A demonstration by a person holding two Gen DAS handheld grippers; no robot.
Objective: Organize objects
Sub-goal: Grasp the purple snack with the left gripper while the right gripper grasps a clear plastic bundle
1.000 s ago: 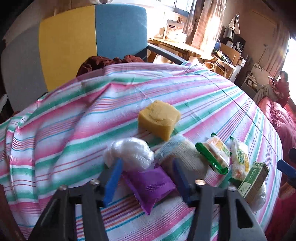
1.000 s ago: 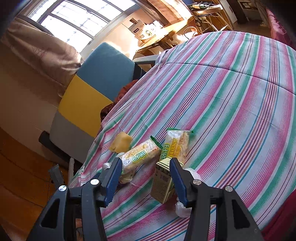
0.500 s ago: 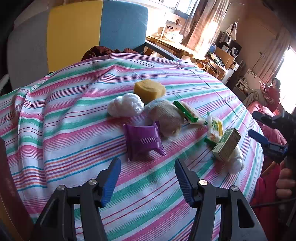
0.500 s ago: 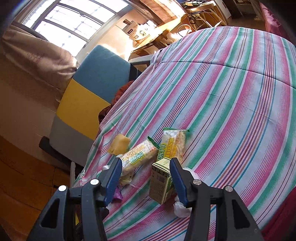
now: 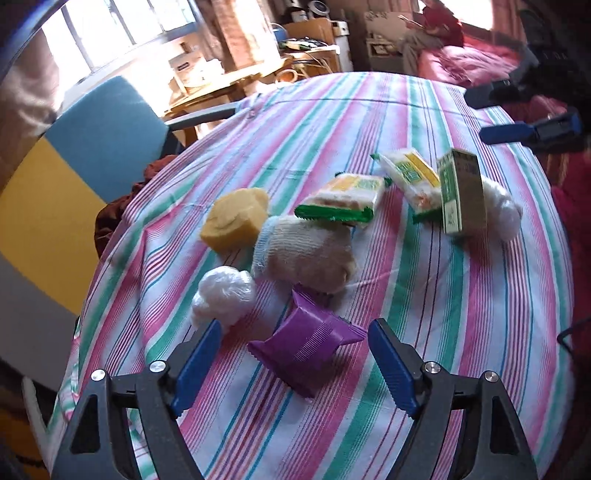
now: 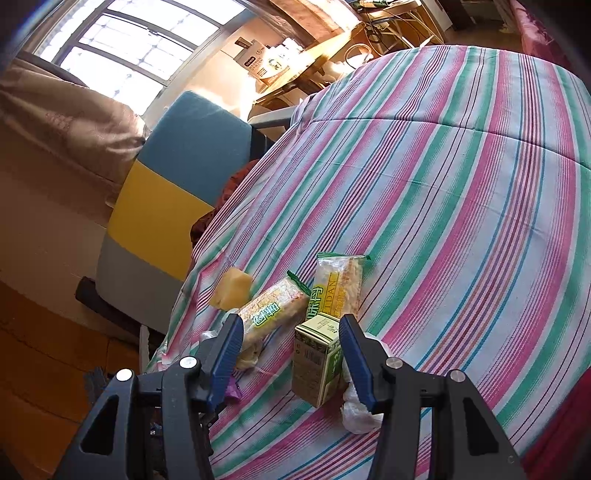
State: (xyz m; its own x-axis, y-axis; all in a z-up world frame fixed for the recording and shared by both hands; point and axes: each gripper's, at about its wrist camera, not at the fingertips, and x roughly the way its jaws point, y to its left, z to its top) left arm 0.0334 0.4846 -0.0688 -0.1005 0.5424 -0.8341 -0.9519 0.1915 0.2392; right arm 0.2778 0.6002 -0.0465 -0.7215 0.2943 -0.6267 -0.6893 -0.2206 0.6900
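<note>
On the striped tablecloth [image 5: 461, 332] a purple packet [image 5: 308, 343] lies flat just ahead of my left gripper [image 5: 295, 363]; its jaws are opening and the blue pads stand clear of the packet on both sides. Behind it sit a white plastic ball [image 5: 223, 295], a rolled sock [image 5: 303, 254], a yellow block [image 5: 236, 218], two green-edged snack packets [image 5: 343, 201] and an upright green carton [image 5: 461, 192]. My right gripper [image 6: 291, 356] hovers open short of the carton [image 6: 317, 362], touching nothing; it also shows in the left wrist view [image 5: 502, 112].
A crumpled white bag [image 6: 358, 413] lies behind the carton. A chair with a blue, yellow and grey back [image 5: 74, 166] stands against the table's far edge, dark red cloth [image 5: 110, 218] on its seat. A cluttered wooden desk [image 6: 325, 55] and a seated person [image 5: 436, 26] are beyond.
My left gripper let go of the purple packet, opened wider, drew back a little and rolled, so the items now spread to the right. The right gripper stayed put.
</note>
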